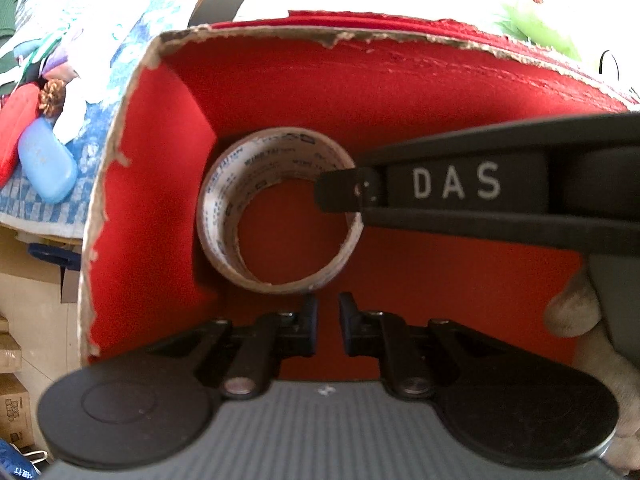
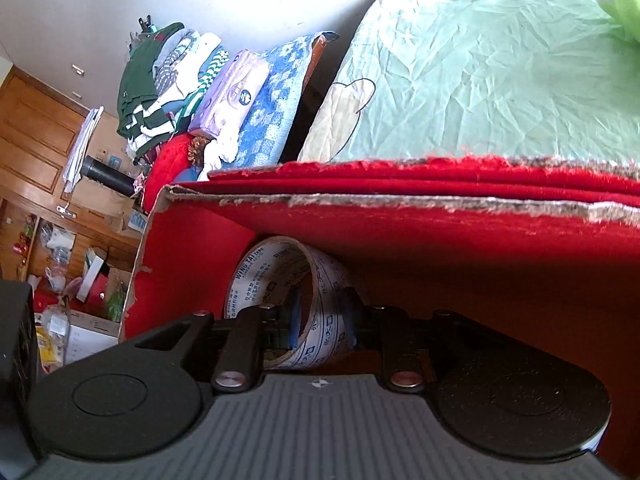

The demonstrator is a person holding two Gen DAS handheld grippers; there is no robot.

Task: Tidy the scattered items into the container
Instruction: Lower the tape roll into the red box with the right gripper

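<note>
**Tape roll gripped inside the red box**

Nearest the left wrist camera, the left gripper (image 1: 328, 312) is hovering inside the red box (image 1: 400, 84) with its fingers set narrow, a small gap showing between them and nothing held. Its fingertips are sitting just below the tape roll (image 1: 280, 216), close to the roll's lower rim; whether they are touching it cannot be told.

The tape roll is lying in the box near the back left corner, its open core facing the left wrist camera. The right gripper (image 1: 340, 192) is reaching in from the right side of that view, and one finger is passing inside the core at the roll's right wall.

In the right wrist view, the right gripper (image 2: 320, 316) is clamping the wall of the tape roll (image 2: 280, 280): one finger (image 2: 294, 316) is sitting inside the ring and the other finger is pressing on the outside. The roll is standing on edge here, close to the far wall of the red box (image 2: 440, 232), below its torn cardboard rim.

Outside the box, a blue case (image 1: 46, 164) and a pine cone (image 1: 52, 96) are lying on a blue patterned cloth (image 1: 36, 208), well apart from both grippers.
</note>
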